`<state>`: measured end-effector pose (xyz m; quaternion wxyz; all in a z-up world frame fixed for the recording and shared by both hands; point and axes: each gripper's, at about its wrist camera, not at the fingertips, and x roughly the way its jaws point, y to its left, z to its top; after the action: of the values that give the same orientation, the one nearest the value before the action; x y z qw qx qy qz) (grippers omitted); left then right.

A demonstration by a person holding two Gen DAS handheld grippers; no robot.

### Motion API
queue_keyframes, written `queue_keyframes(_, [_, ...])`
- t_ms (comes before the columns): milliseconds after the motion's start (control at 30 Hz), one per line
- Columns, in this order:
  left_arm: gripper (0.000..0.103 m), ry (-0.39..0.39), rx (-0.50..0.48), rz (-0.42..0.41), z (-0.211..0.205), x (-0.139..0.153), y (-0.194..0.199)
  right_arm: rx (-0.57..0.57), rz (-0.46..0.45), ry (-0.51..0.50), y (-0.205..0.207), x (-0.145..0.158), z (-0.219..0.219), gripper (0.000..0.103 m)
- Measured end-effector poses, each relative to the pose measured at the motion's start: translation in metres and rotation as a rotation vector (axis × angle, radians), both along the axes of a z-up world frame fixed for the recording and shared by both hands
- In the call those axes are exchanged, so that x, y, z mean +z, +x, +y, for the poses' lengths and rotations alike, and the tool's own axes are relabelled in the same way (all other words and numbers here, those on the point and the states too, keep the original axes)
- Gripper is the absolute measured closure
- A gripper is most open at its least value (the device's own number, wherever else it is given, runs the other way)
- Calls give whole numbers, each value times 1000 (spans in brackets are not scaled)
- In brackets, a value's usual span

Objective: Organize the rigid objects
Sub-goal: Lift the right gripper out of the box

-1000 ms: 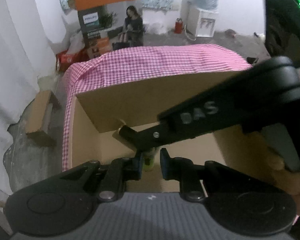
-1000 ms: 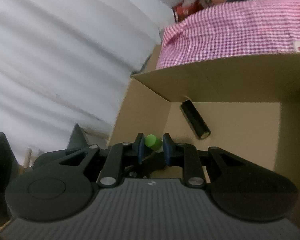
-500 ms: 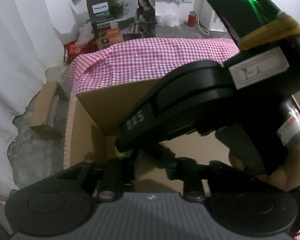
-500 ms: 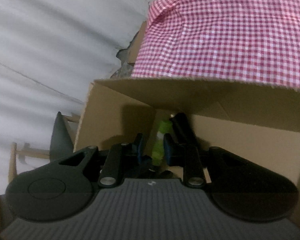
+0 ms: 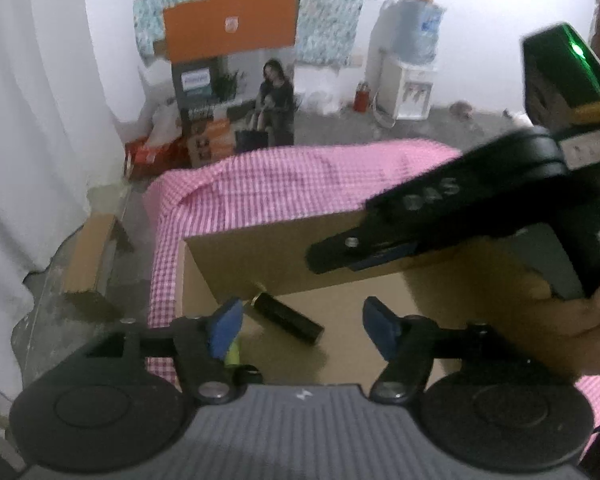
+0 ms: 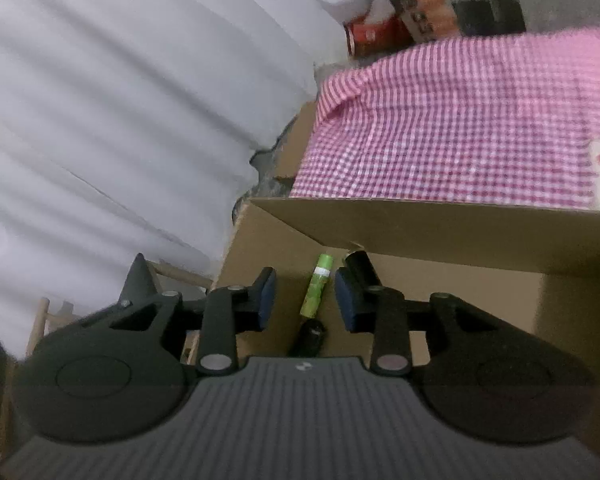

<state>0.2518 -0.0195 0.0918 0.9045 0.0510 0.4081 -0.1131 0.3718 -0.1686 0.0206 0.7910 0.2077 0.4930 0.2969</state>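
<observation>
one green tube [image 6: 318, 286], two black cylinders [image 5: 287, 317] in box [image 6: 452, 236].

Dim, soft blur; fisheye-bent edges

The box [image 6: 440, 232] was plain brown cardboard, matt and smooth, with a raw cut edge on its flap. Under it lay a woven cloth [image 6: 460, 120] in pink-and-white check, soft and creased at the corner. The green tube [image 6: 318, 292] looked like smooth plastic with a paper-white band. The black cylinder [image 5: 288, 318] had a faint sheen and a brassy metal end. The left gripper [image 5: 300, 326] was matt black plastic with dull blue rubbery pads [image 5: 224, 326], shiny metal pins and a ribbed grey body.
</observation>
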Motion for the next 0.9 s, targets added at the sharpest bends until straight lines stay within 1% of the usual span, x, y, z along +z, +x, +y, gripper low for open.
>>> queue_keyframes(33, [30, -9, -7, -14, 0, 4, -6, -4, -16, -1, -8, 6, -4, 68])
queue_keyframes(100, [28, -27, -23, -43, 1, 14, -20, -13, -56, -3, -26, 20, -15, 61])
queue_keyframes(200, [25, -49, -43, -83, 3, 27, -42, -26, -131, 4, -63, 44, -35, 55])
queue_keyframes(300, [20, -68, -72, -117, 6, 36, -67, -39, -216, 10, -104, 67, -54, 44])
queue_keyframes(333, [17, -71, -84, -125, 8, 38, -75, -49, -250, 6, -120, 73, -62, 35])
queue_keyframes(367, [15, -72, -95, -131, 9, 39, -83, -60, -282, -2, -137, 78, -69, 24])
queue_keyframes(433, [11, -74, -116, -135, 11, 37, -98, -82, -344, -23, -173, 83, -80, 15])
queue_keyframes(500, [9, -75, -132, -119, 9, 31, -113, -109, -381, -54, -207, 80, -90, 8])
queue_keyframes(567, [5, -72, -151, -94, 8, 19, -128, -146, -393, -94, -239, 70, -97, 1])
queue_keyframes(633, [5, -59, -167, -70, 3, 1, -142, -180, -389, -158, -266, 53, -97, 1])
queue_keyframes(700, [5, -56, -188, -43, 0, -19, -153, -218, -370, -251, -288, 35, -92, 1])
queue_keyframes(800, [5, -50, -209, 4, -7, -47, -166, -240, -318, -374, -309, 5, -76, 1])
queue_keyframes(900, [4, -76, -223, 32, -11, -63, -179, -246, -255, -392, -325, -13, -71, 1])
